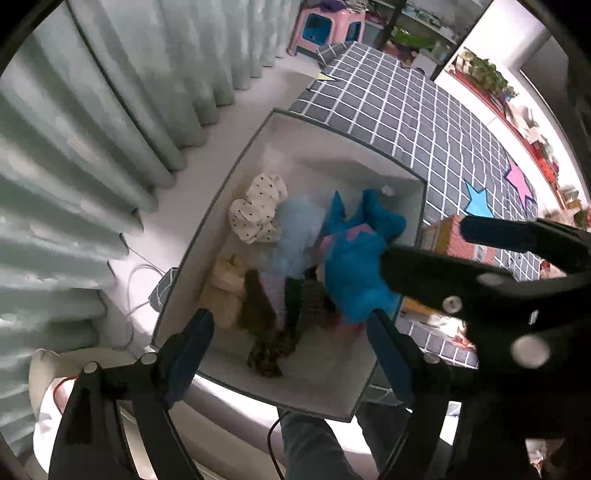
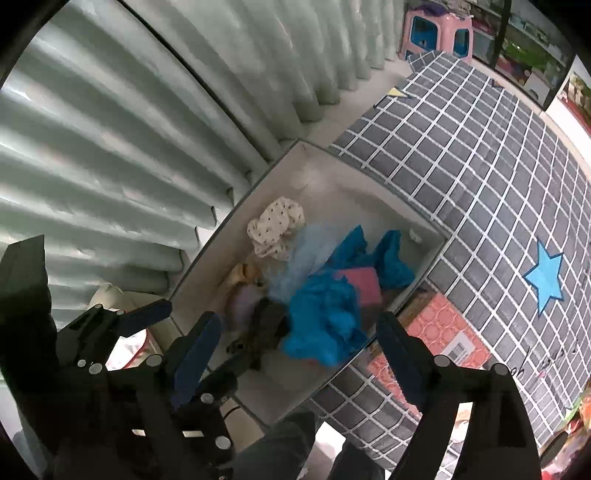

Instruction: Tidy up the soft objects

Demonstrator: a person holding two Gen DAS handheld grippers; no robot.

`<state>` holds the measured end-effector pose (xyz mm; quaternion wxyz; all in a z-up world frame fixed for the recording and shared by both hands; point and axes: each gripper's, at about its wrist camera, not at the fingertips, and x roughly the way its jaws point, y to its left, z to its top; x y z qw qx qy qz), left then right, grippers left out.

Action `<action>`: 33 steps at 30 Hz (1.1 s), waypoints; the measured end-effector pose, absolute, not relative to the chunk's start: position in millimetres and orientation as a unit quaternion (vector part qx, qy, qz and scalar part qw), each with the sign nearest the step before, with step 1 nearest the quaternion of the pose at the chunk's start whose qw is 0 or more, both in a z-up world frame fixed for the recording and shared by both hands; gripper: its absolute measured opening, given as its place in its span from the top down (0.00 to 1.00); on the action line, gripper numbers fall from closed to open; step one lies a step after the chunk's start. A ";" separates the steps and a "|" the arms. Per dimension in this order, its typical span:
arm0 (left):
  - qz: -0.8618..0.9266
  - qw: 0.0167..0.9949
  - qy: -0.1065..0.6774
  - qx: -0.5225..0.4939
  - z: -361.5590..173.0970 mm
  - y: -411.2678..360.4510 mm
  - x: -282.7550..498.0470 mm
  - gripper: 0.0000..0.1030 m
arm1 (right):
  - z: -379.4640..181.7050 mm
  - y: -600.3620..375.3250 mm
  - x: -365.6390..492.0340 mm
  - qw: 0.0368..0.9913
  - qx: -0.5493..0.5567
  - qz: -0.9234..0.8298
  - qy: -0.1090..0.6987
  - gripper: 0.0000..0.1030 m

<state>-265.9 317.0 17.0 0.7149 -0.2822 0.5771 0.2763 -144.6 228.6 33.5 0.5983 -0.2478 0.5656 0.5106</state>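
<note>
A white open box (image 1: 295, 147) (image 2: 332, 177) stands on the floor and holds several soft things. On top of the pile lies a bright blue and pink plush cloth (image 1: 354, 266) (image 2: 325, 314). Beside it are a cream polka-dot cloth (image 1: 258, 210) (image 2: 275, 229), pale blue tulle (image 1: 295, 229), a beige piece (image 1: 225, 284) and a brown spotted piece (image 1: 266, 350). My left gripper (image 1: 291, 350) hangs open above the box's near end, nothing between its pads. My right gripper (image 2: 299, 350) is also open and empty, just over the blue cloth; its black fingers (image 1: 424, 266) reach in from the right in the left wrist view.
A grey checked mat (image 2: 461, 147) with a blue star (image 2: 545, 277) lies right of the box, a red patterned carton (image 2: 443, 332) at its edge. Pale green curtains (image 1: 92, 147) hang on the left. A pink and blue stool (image 1: 325, 29) stands far back. A person's trouser leg (image 1: 314, 443) is below.
</note>
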 end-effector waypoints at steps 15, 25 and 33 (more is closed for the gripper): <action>0.305 0.698 0.578 -0.293 6.5 325.9 -266.6 0.01 | 35.9 224.1 -136.4 0.616 -0.249 0.494 0.561 0.00; 0.316 0.692 0.578 -0.295 4.7 329.6 -271.4 0.00 | 34.9 225.2 -135.3 0.618 -0.253 0.487 0.563 0.00; 0.313 0.693 0.586 -0.281 2.6 325.2 -269.1 0.00 | 29.6 225.3 -137.8 0.614 -0.260 0.484 0.567 0.00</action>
